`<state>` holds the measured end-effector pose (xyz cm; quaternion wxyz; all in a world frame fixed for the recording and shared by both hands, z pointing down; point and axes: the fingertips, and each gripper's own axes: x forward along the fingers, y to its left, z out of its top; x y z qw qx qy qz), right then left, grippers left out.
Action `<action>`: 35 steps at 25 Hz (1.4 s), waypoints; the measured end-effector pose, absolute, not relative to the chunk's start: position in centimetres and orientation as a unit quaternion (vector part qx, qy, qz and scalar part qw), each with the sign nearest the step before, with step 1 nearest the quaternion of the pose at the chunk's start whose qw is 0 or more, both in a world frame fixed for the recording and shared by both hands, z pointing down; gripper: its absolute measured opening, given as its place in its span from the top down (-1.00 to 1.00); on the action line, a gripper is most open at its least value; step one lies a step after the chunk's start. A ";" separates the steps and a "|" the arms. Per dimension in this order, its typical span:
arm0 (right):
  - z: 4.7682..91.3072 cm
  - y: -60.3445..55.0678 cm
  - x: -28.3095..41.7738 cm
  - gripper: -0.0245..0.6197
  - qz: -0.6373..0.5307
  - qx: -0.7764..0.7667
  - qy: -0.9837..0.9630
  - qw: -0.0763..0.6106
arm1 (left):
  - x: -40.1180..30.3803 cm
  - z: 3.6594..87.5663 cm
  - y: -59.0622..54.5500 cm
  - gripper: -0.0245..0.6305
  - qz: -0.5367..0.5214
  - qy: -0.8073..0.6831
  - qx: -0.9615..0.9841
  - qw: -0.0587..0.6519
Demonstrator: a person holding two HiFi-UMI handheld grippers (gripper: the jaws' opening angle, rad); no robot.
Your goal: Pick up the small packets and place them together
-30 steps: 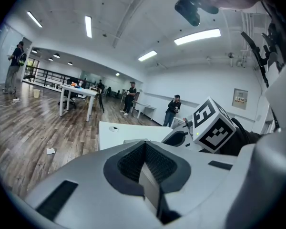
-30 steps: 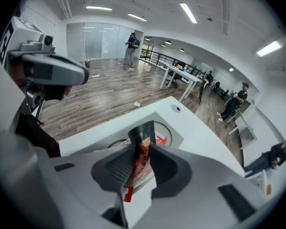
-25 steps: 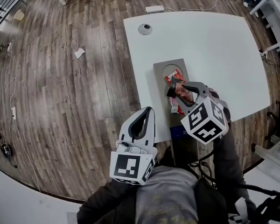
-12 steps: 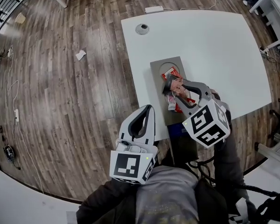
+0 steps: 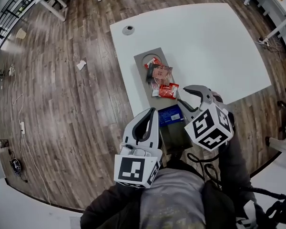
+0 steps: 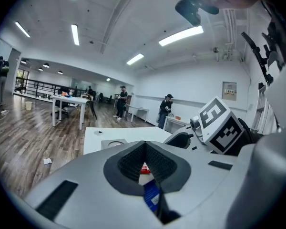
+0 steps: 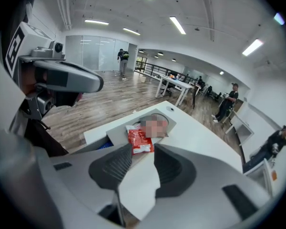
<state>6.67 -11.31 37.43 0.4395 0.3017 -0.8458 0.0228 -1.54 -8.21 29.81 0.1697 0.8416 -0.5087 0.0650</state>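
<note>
Head view: R gripper [image 5: 182,95] spread, empty, pulled back off packets [image 5: 162,80]; L gripper [image 5: 152,111] pressed together.

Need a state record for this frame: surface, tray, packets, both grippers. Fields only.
surface: white table
tray: grey tray, near the table edge closest to the person
packets: red packet, brown packet, second red packet; bunched together on the tray
other: blue item at the near table edge, kind unclear
left gripper: jaws shut, nothing held, off the table's side
right gripper: jaws apart, nothing between them, pointing at the red packet, short of it
</note>
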 end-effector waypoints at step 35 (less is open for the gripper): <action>49.3 -2.7 0.6 -0.04 0.036 0.138 -0.799 0.584 | -8.5 34.3 -2.6 0.92 0.034 -0.571 0.786 0.235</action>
